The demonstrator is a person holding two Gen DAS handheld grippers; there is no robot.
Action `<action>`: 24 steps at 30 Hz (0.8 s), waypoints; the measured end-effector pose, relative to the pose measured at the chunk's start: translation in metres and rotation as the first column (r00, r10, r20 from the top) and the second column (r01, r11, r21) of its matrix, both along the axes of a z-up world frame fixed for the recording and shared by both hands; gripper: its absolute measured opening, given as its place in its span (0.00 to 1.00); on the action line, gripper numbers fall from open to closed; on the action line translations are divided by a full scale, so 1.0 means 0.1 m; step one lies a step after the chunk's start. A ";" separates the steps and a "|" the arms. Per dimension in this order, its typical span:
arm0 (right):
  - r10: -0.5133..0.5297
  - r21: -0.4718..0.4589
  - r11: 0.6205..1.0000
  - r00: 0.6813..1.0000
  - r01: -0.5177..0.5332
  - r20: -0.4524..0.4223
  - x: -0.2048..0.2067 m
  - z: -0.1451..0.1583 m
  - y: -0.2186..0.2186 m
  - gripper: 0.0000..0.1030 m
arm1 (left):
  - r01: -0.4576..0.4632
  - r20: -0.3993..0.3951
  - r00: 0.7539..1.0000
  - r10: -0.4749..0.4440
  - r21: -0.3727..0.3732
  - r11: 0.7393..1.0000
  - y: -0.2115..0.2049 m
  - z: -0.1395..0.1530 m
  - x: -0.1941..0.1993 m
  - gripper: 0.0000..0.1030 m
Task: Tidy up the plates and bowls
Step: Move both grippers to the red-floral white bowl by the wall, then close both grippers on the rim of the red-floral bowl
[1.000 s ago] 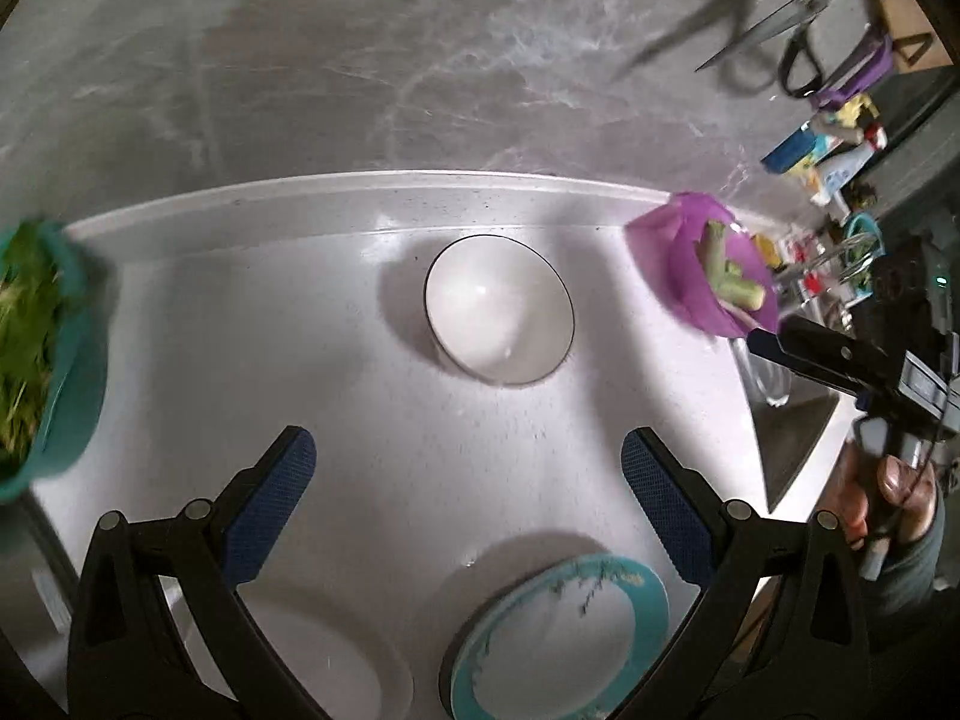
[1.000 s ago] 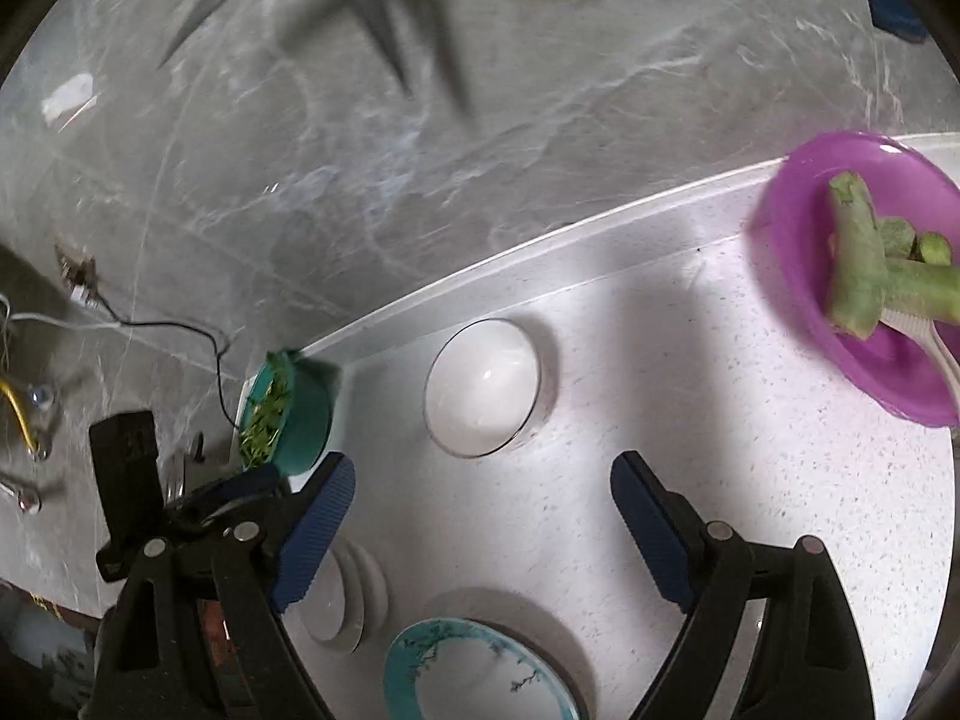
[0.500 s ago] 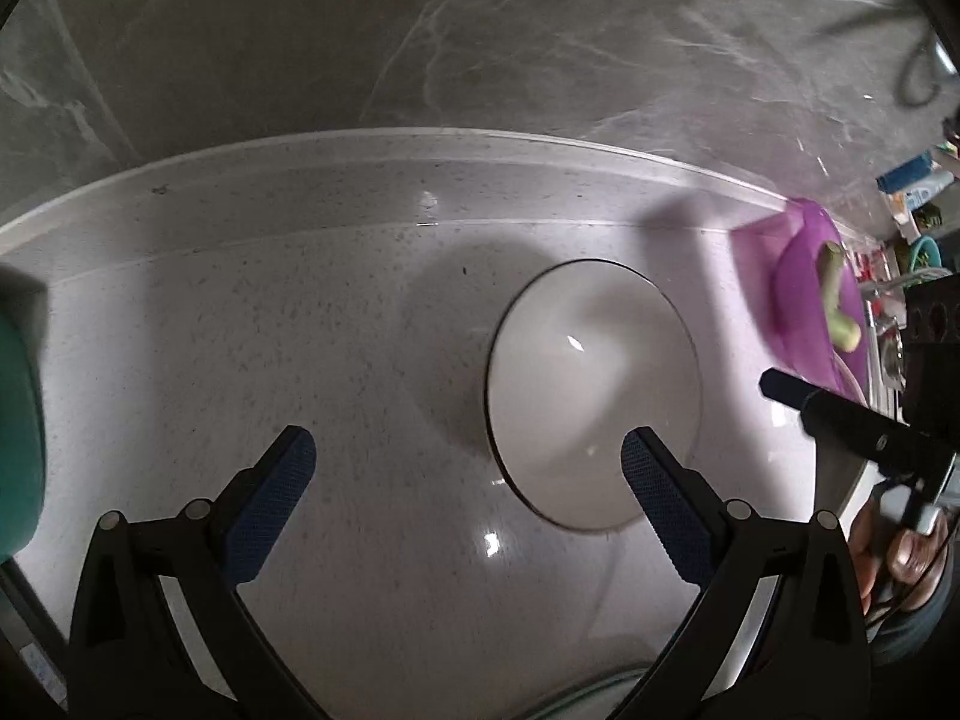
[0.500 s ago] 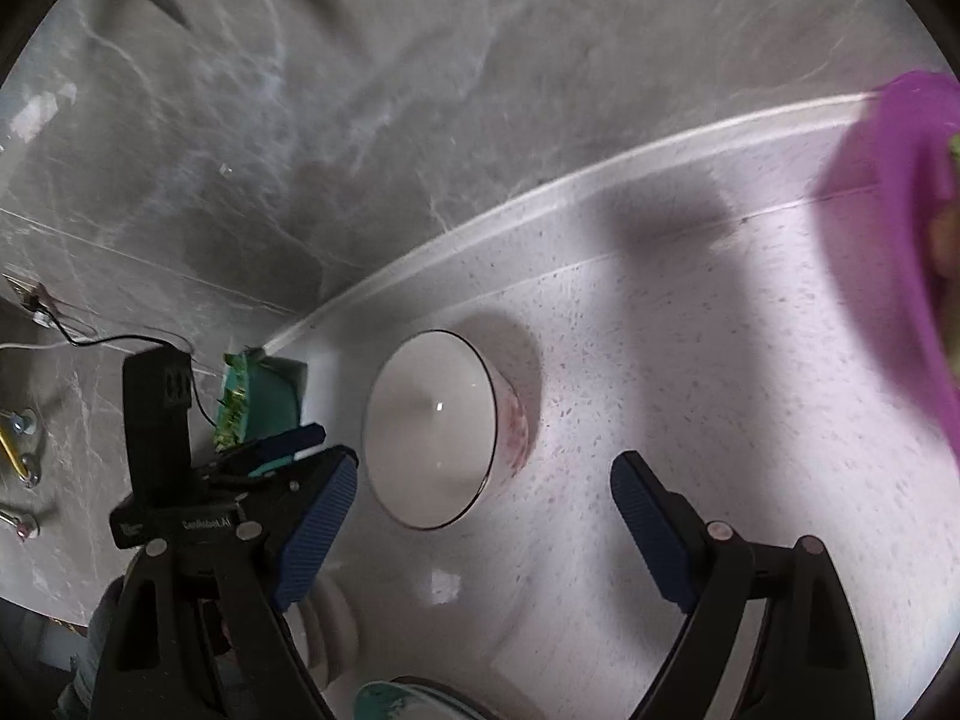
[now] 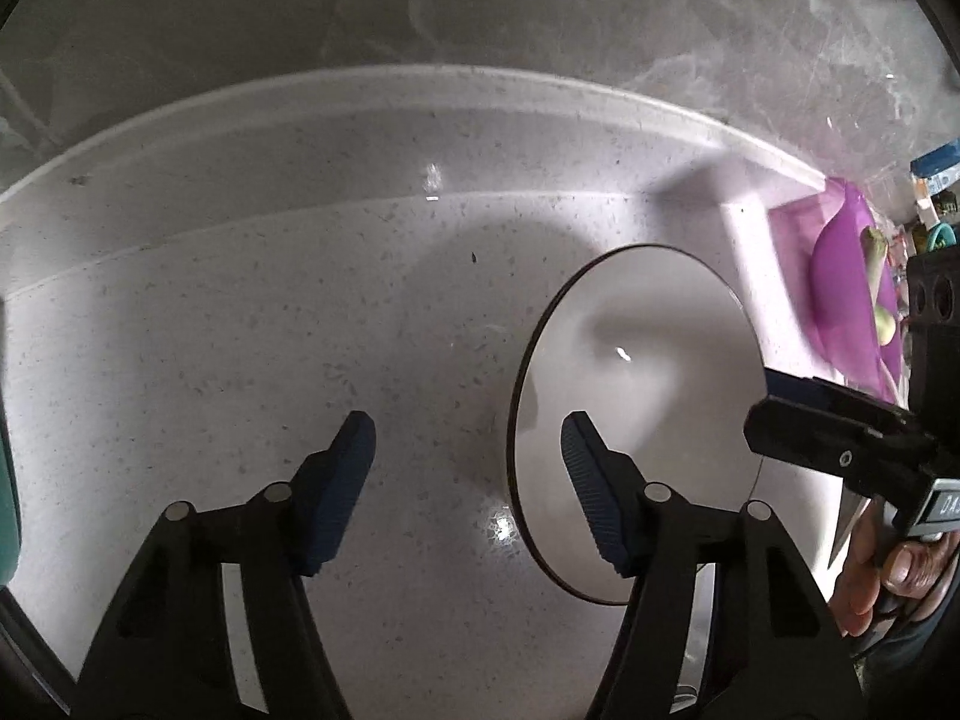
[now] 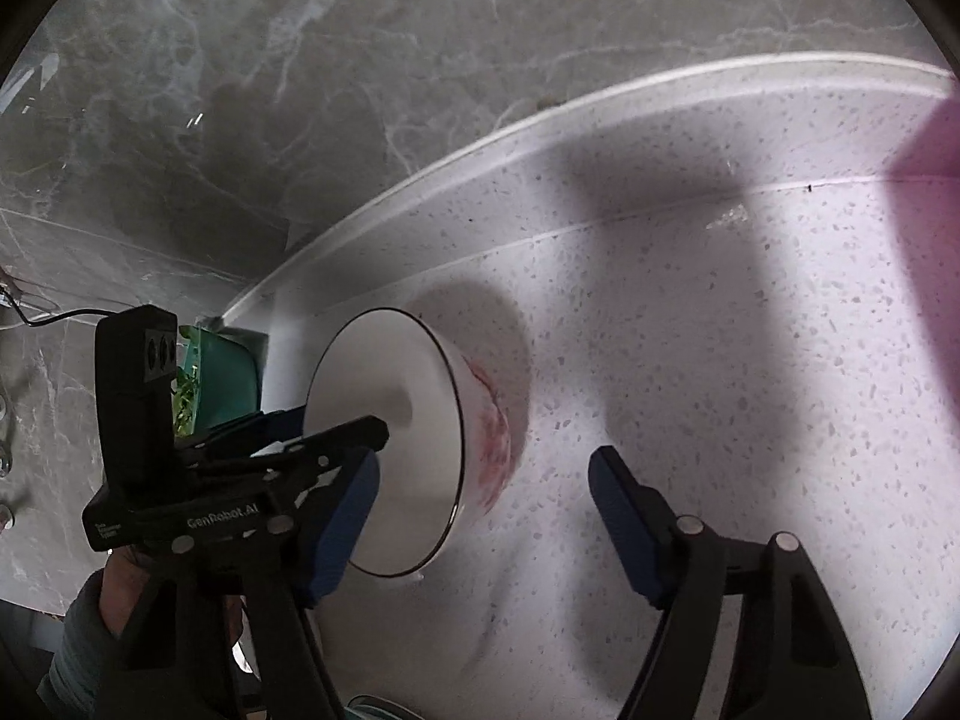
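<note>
Partly hidden white bowl (image 6: 420, 420): both claws, left (image 5: 462, 480) and right (image 6: 480, 516), closing, straddling its rim.

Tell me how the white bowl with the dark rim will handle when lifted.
The white bowl looks glazed and glossy, so probably rigid, slippery and breakable. Its wide mouth over a narrower base suggests it may tip if lifted by one rim side.

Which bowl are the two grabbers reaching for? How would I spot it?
Find the speckled white counter under the grey marble wall. The white bowl sits there between a teal tub and a purple dish. It alone is empty, with a thin dark rim and red markings outside.
</note>
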State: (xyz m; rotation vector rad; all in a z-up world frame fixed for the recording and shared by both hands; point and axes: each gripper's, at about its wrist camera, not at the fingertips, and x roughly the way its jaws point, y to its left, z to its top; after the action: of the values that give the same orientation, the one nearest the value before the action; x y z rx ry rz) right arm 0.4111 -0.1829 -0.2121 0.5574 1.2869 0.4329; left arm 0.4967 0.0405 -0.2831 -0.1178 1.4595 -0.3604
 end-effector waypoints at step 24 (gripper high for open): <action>0.017 0.017 1.000 0.998 -0.016 -0.053 0.14 -0.19 0.09 0.23 | 0.019 -0.019 1.000 -0.020 -0.035 0.999 -0.32 -0.10 0.07 0.15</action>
State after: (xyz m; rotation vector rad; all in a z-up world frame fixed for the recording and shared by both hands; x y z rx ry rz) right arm 0.4248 -0.1734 -0.2313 0.5760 1.3411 0.4457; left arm 0.5041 0.0086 -0.2936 -0.1354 1.4743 -0.4013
